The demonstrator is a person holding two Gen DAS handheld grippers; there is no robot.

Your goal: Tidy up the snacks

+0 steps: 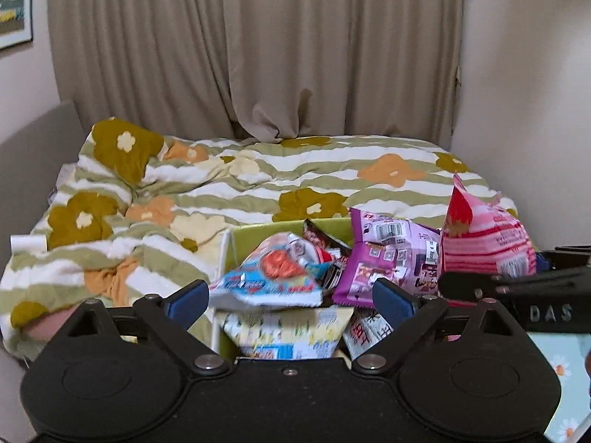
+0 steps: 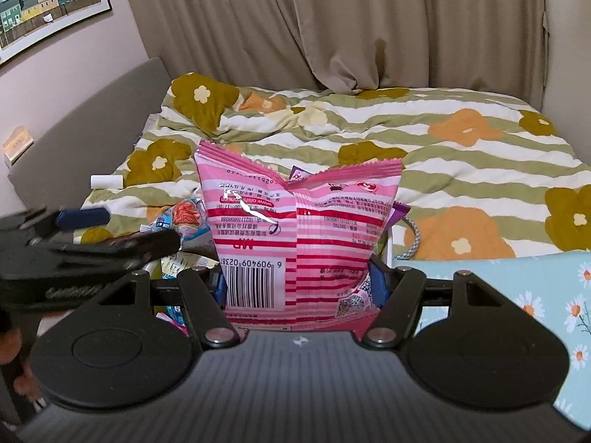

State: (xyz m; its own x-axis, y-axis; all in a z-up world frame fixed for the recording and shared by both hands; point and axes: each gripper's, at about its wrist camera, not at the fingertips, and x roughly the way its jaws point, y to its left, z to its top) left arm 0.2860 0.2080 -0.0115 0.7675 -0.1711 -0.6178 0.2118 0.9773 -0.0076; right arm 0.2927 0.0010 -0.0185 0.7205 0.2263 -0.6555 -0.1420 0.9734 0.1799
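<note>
While several packets already fill the green box (image 1: 255,232), left gripper (image 1: 290,301) fingers stand released above them; right gripper (image 2: 301,284) fingers clamp the pink striped bag (image 2: 299,236), not yet placed.

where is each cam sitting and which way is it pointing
Left wrist: sits on the left gripper, looks forward and down over the green box of snacks toward the bed; its own open blue pads show, the right gripper at right.
Right wrist: sits on the right gripper, facing the bed; its jaws clamp the pink striped bag, the left gripper blurred at left.
Shared: pink striped bag, blue-white packet, floral duvet, curtain.
</note>
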